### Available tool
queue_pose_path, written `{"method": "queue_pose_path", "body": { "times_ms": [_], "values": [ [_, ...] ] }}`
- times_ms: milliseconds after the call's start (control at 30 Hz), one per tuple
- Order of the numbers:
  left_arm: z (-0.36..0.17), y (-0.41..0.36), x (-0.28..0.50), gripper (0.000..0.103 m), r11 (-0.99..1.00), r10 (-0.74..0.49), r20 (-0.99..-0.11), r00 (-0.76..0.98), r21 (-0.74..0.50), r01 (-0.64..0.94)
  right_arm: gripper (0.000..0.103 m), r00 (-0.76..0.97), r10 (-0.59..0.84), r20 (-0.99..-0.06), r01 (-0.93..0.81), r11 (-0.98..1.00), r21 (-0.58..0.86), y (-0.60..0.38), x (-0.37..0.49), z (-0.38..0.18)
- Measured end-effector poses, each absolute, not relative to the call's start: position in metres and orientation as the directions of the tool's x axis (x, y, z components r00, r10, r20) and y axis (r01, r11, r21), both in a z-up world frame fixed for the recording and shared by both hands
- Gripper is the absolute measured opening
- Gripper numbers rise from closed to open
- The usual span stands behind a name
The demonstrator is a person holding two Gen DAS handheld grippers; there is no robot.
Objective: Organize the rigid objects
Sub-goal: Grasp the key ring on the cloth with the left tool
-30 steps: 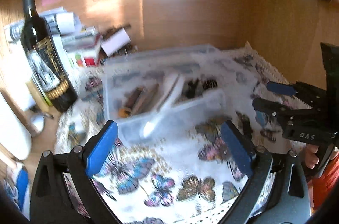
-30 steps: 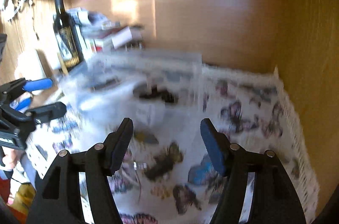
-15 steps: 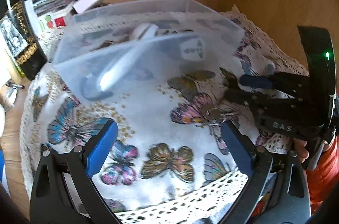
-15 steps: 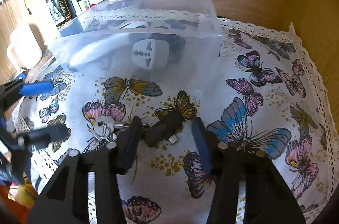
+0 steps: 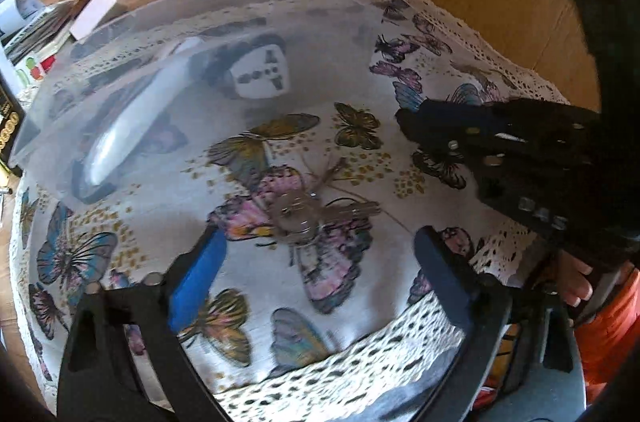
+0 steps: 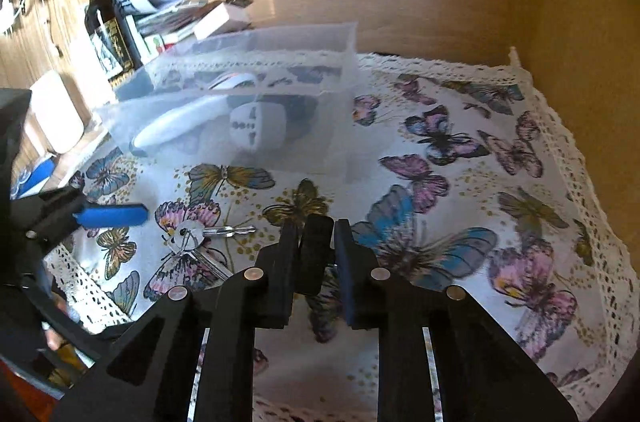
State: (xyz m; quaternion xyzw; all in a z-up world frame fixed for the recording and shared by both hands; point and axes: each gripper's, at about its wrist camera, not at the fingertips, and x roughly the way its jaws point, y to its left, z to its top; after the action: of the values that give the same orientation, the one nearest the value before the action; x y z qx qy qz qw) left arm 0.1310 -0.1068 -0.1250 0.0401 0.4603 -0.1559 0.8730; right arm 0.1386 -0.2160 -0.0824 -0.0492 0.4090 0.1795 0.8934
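Note:
A clear plastic bin (image 5: pixel 80 94) (image 6: pixel 344 34) stands on the butterfly cloth and holds a white plug adapter (image 5: pixel 262 72) (image 6: pixel 256 126), a white spoon-like tool (image 5: pixel 132 122) and other items. A bunch of keys (image 5: pixel 304 214) (image 6: pixel 192 236) lies on the cloth in front of the bin. My left gripper (image 5: pixel 316 262) is open, with the keys just ahead between its fingers. My right gripper (image 6: pixel 316 242) is shut on a small black object (image 6: pixel 316 254) and holds it above the cloth; the gripper also shows in the left wrist view (image 5: pixel 424 122).
A dark wine bottle (image 6: pixel 106 22) stands left of the bin beside stacked books and papers (image 6: pixel 180 14). Wooden walls close the back and right. The cloth's lace edge (image 6: pixel 560 142) runs along the right wall.
My right gripper has closed on the black object and lifted it off the cloth. My left gripper has moved forward and down toward the keys.

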Motion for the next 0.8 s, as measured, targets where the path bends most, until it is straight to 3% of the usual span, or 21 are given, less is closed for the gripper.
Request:
{"method": "queue_pose_path", "body": {
  "times_ms": [133,267,533,800],
  "values": [
    [-0.131,-0.114,0.137,0.081,0.957,-0.210,-0.819,0.535,-0.059,0.285,0.017,0.623,0.283,-0.729,-0.356,0.933,0.057,-0.223,0.133,-0.076],
    [-0.131,-0.117,0.137,0.061,0.961,-0.196,-0.802,0.564,-0.041,0.275,0.017,0.635,0.286,-0.717,-0.352,0.934,0.061,-0.224,0.132,-0.073],
    [-0.124,-0.102,0.136,0.061,0.960,-0.227,-0.786,0.576,-0.081,0.268,0.017,0.659,0.292,-0.693,-0.352,0.934,0.059,-0.223,0.128,-0.063],
    [-0.087,-0.064,0.128,0.060,0.975,-0.193,-0.702,0.686,-0.058,0.214,0.017,0.709,0.301,-0.638,-0.355,0.934,0.046,-0.212,0.130,-0.038]
  ]
}}
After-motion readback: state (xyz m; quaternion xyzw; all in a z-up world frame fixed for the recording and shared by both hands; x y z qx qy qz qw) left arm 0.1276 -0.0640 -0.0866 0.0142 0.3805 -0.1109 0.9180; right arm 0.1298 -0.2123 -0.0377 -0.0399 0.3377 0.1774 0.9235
